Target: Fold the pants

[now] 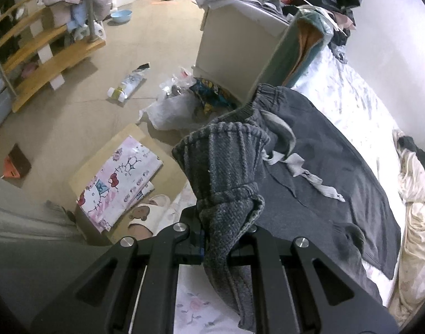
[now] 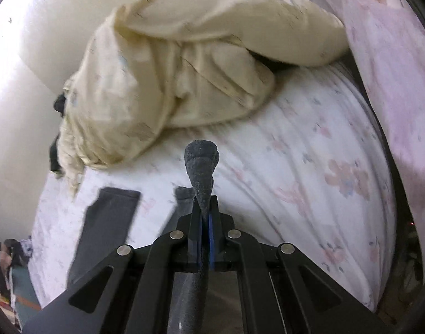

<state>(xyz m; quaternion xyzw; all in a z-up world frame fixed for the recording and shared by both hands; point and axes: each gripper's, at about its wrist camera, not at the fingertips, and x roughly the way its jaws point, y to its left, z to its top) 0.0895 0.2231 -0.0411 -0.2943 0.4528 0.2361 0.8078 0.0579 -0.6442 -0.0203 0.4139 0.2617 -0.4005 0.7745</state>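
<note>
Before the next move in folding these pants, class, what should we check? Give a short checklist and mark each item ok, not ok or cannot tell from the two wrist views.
1. Left gripper shut on the pants: ok, ribbed grey fabric is bunched between its fingers.
2. Right gripper shut on the pants: ok, a thin roll of dark fabric pokes out between closed fingers.
3. Drawstring tucked away: not ok, it lies loose across the fabric.
4. Pants lying flat on the bed sheet: not ok, the held part is lifted and crumpled.
5. Cream blanket apart from the pants: ok in the right view.
6. Both grips on matching corners: cannot tell.
</note>
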